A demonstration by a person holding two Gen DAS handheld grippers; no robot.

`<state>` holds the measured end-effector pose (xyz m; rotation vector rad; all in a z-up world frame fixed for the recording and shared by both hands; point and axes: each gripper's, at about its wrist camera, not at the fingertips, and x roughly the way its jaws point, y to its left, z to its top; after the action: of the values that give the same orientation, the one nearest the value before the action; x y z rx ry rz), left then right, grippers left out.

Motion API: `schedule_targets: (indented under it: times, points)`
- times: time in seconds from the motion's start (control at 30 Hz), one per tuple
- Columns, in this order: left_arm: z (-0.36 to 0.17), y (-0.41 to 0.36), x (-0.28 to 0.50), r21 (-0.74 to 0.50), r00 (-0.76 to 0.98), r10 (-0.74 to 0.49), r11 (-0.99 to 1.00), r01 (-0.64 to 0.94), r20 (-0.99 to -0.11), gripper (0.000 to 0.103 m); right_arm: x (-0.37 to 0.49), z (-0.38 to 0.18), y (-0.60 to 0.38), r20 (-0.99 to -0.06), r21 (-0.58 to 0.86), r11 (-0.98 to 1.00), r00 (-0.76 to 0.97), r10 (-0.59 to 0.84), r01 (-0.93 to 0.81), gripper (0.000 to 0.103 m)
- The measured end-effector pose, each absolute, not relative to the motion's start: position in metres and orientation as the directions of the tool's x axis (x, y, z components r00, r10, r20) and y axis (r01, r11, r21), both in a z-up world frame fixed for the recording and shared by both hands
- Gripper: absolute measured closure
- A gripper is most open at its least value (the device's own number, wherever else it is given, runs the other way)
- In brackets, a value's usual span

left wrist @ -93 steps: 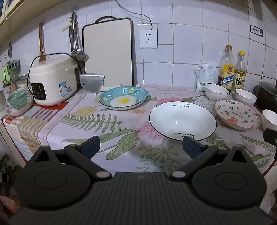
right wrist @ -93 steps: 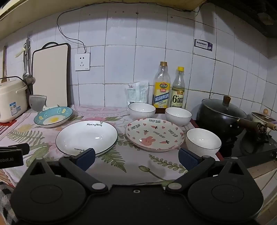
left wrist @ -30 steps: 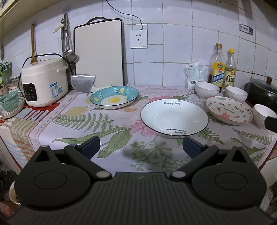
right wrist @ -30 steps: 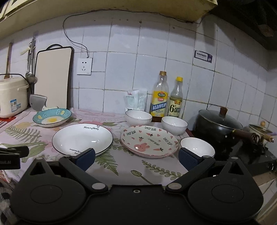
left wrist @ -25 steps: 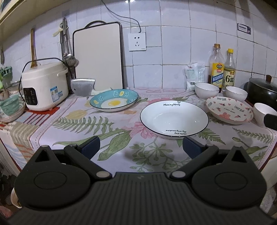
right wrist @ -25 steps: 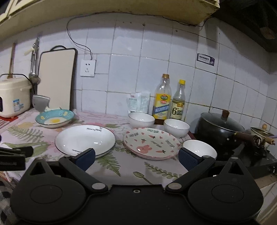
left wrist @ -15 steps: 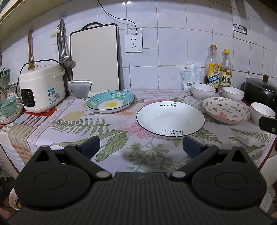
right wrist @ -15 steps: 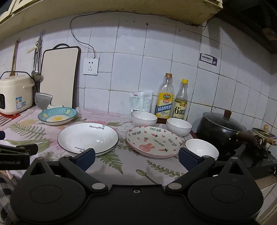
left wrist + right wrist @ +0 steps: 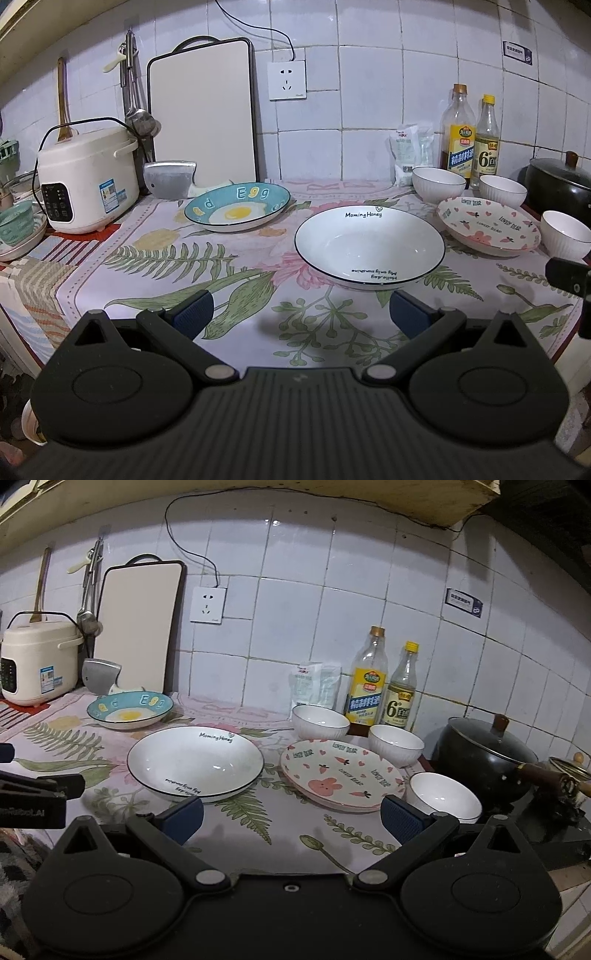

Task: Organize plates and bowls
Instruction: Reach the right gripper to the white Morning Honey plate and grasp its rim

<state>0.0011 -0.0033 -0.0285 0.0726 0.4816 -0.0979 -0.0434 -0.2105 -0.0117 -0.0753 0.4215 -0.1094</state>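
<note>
On the flowered cloth (image 9: pixel 192 258), left-wrist view: left gripper (image 9: pixel 301 314) hangs over the near edge, jaws spread wide, nothing btwn them. White plate (image 9: pixel 369 247) w/ black rim sits just ahead. Blue egg plate (image 9: pixel 238 206) is further back-left, apart from it. Pink plate (image 9: pixel 487 229) is to the right, near the white one, not touching. Two white bowls (image 9: pixel 437 182) stand by the bottles (image 9: pixel 458 140); a third bowl (image 9: pixel 565 236) is cut by the frame edge. Black pot (image 9: pixel 557 181) is half out of shot. Rice cooker (image 9: pixel 86 177) sits far left, cutting board (image 9: pixel 203 110) leans on the tiles, and a cleaver (image 9: pixel 170 179) is partly behind the egg plate. A dark block of the other tool pokes in at right.

Right-wrist view: right gripper (image 9: pixel 291 819) also wide open, empty, above the cloth's edge. White plate (image 9: pixel 195 762) is ahead-left, pink plate (image 9: pixel 341 773) ahead-centre, rims close; can't tell if they touch. The near bowl (image 9: pixel 443 797) is partly hidden behind the right finger. Pot handle (image 9: pixel 543 775) is blurry. Left tool's body shows at far left, label unreadable.
</note>
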Motion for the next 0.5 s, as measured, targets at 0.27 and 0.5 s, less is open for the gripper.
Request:
schedule_targets:
  times: [0.27, 0.5]
  points:
    - [-0.035, -0.002, 0.019, 0.073, 0.865, -0.052, 0.992, 0.101, -0.499, 0.000, -0.022, -0.023, -0.213, -0.396, -0.040, 0.998, 0.917, -0.057, 0.044, 0.000]
    - [-0.045, 0.021, 0.050, -0.058, 0.854, -0.104, 0.995, 0.086, -0.510, 0.000, 0.019, -0.042, -0.210, -0.364, 0.034, 0.993, 0.924, 0.119, -0.115, 0.000]
